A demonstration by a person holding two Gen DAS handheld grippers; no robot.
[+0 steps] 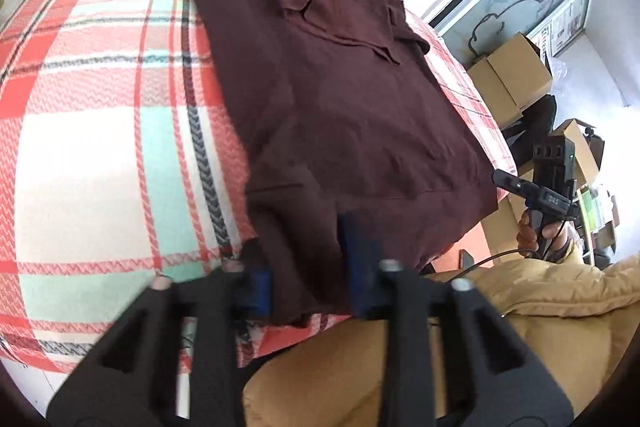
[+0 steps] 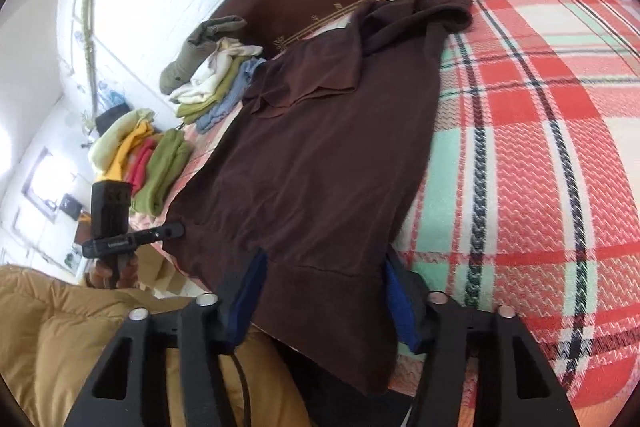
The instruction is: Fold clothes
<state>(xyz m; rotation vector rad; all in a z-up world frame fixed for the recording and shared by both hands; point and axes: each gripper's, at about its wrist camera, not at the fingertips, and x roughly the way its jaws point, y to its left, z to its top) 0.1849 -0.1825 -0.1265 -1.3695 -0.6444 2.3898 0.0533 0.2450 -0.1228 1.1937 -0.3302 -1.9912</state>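
While the maroon top (image 1: 340, 99) lies flat along the bed (image 1: 100, 107), hem overhanging its near edge, both claws, left (image 1: 306, 267) and right (image 2: 324, 291), seem spread wide astride that hem; a shallow bite could catch just one layer.

Sweater (image 2: 320, 155) lies on blanket (image 2: 540, 147), folded stacks (image 2: 208, 87) beside it.

My black plastic tongs (image 1: 308, 267) had blue-padded fingers (image 2: 250, 291) and silver screws (image 1: 390, 265); I wore a puffy mustard-yellow jacket (image 1: 560, 307).
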